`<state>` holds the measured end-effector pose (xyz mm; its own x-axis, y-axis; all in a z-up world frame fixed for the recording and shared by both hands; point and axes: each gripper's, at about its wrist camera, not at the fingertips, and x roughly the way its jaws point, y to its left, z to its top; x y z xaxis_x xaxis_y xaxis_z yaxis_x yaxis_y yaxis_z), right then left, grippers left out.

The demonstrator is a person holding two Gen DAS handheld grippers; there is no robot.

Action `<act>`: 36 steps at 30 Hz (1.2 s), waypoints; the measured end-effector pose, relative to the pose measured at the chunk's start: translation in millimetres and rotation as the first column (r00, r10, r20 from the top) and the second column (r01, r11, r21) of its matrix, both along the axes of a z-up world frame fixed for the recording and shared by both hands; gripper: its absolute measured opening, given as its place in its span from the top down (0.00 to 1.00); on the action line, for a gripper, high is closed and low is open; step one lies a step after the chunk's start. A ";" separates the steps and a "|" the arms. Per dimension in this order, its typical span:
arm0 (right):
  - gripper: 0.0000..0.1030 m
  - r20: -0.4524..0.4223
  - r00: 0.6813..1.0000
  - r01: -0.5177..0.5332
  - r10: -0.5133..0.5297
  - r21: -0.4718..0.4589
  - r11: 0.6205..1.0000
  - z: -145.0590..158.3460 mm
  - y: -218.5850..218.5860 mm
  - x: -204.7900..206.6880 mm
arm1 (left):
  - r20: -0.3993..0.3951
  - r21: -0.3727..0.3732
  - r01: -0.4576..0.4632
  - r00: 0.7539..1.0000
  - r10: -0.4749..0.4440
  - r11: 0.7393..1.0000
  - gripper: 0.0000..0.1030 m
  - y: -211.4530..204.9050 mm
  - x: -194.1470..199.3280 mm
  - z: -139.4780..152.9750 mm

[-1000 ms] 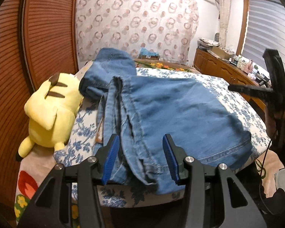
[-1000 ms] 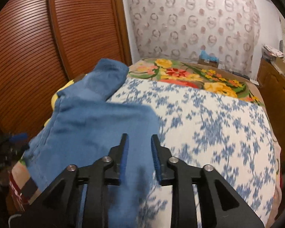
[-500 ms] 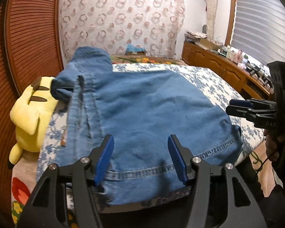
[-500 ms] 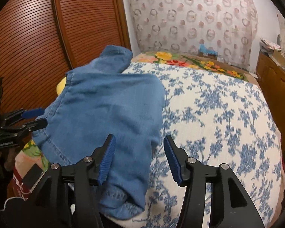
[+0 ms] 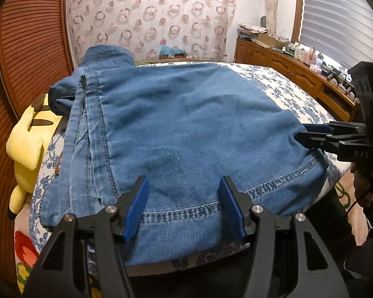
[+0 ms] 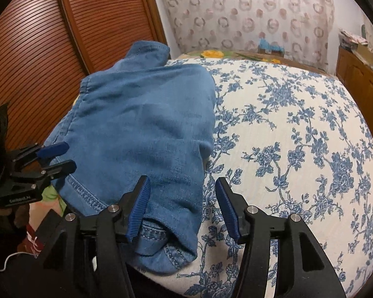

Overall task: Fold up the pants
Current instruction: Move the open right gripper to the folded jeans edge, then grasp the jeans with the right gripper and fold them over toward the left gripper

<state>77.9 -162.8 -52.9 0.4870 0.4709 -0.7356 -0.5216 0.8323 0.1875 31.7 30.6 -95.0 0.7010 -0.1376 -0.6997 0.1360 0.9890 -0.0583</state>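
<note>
Blue denim pants [image 5: 186, 124] lie folded flat on the floral bedspread [image 5: 286, 94], their stitched hem along the near bed edge. My left gripper [image 5: 184, 200] hovers open just over that hem, pads clear of the cloth. In the right wrist view the pants [image 6: 141, 124] fill the left half of the bed. My right gripper [image 6: 182, 200] is open astride their near right corner, and the denim under it is not pinched. Each gripper also shows in the other's view: the right gripper [image 5: 308, 136] at the pants' right corner, the left gripper [image 6: 57, 156] at their left edge.
A yellow plush toy [image 5: 27, 144] lies against the left side of the pants. Slatted wooden doors [image 6: 37, 49] close off the left. A wooden sideboard [image 5: 286, 74] runs along the right wall. The bedspread [image 6: 298, 136] stretches right of the pants. A person's hand [image 5: 360, 181] holds the right gripper.
Both grippers opened wider and let go of the denim while sinking toward the bed. The pants, bunched and lifted before, now lie spread flat.
</note>
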 end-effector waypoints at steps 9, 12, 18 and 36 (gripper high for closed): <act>0.45 -0.051 0.999 -0.006 0.007 0.027 1.000 -15.8 4.6 6.1 | 0.001 -0.007 0.000 1.000 0.000 1.000 0.43 -2.0 -0.1 -3.0; 0.45 -0.067 0.998 -0.015 0.018 0.053 0.998 -18.0 5.3 9.2 | 0.003 -0.009 0.001 1.000 -0.001 1.000 0.43 -2.6 -0.3 -3.6; 0.69 -0.095 0.994 -0.042 0.053 0.115 0.992 -20.5 9.1 11.2 | 0.010 -0.020 0.009 1.000 -0.009 1.000 0.43 0.2 -0.1 -4.2; 0.89 0.172 0.946 -0.302 0.275 0.156 0.941 98.9 123.2 -17.2 | 0.103 -0.043 -0.175 0.978 0.179 0.984 0.43 92.0 -47.0 44.4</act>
<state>60.7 -39.6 46.0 0.4059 0.7236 -0.5583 -0.7668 0.6020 0.2228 -15.3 122.5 -50.7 0.7865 -0.0269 -0.6170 -0.0337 0.9957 -0.0864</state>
